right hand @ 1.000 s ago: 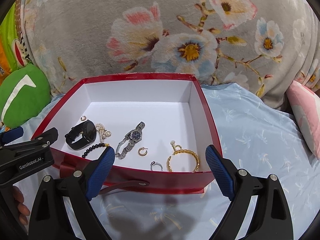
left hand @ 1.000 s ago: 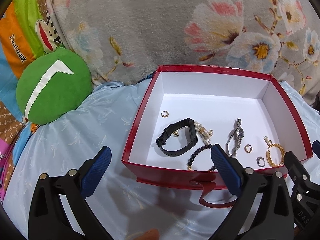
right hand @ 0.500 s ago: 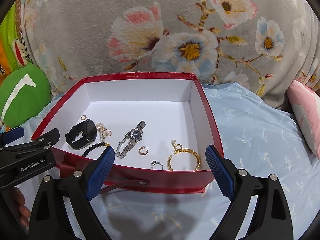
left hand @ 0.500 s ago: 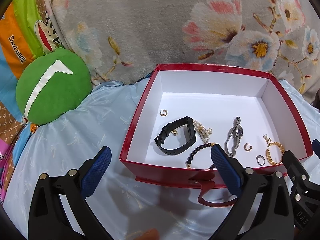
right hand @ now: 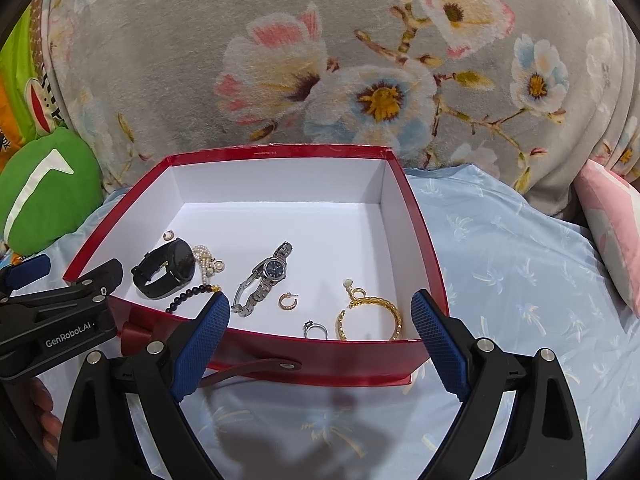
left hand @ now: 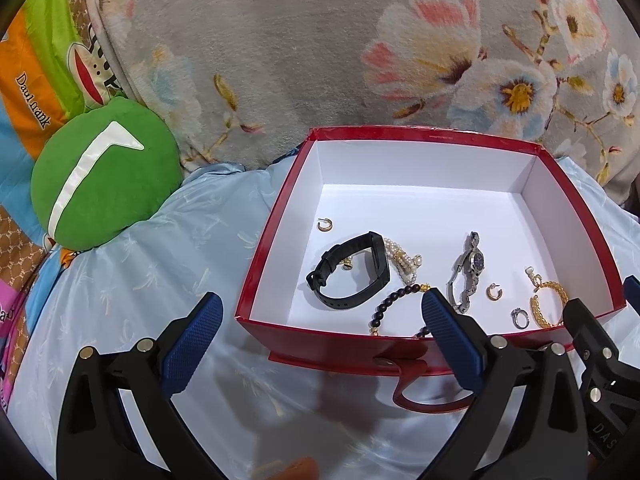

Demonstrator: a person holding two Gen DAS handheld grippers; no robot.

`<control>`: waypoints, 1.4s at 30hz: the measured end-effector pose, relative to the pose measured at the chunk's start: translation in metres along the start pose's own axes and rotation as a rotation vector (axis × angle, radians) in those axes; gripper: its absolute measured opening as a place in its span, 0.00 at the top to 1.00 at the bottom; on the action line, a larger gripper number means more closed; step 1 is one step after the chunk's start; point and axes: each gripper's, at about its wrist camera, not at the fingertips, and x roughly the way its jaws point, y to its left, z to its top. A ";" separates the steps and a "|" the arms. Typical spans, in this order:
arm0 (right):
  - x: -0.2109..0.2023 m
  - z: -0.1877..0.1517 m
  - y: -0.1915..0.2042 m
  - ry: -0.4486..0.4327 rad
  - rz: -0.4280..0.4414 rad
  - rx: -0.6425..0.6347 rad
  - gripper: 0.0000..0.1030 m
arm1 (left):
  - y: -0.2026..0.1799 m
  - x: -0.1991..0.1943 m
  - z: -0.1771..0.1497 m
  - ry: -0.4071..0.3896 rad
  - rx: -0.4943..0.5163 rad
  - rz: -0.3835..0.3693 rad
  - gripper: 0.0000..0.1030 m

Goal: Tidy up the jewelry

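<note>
A: What do we see, left to right?
B: Our left gripper (left hand: 320,330) and right gripper (right hand: 320,326) hang before the red box (right hand: 256,354), jaws wide, holding nothing.
A: Any change?
B: We've only edged closer. All the jewelry lies in the box: black watch (right hand: 166,269), pearls (right hand: 206,261), silver watch (right hand: 265,278), gold bracelet (right hand: 370,314).

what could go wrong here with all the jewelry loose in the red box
The white pearl strand lies against the black smartwatch, touching the black bead bracelet; lifting one may drag the others. The small silver ring sits beside the gold chain bracelet, near the red box's front wall, awkward for the open right gripper.
</note>
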 end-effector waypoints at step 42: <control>-0.003 0.000 0.006 0.001 0.006 -0.012 0.13 | -0.005 -0.003 -0.003 0.018 0.004 -0.018 0.05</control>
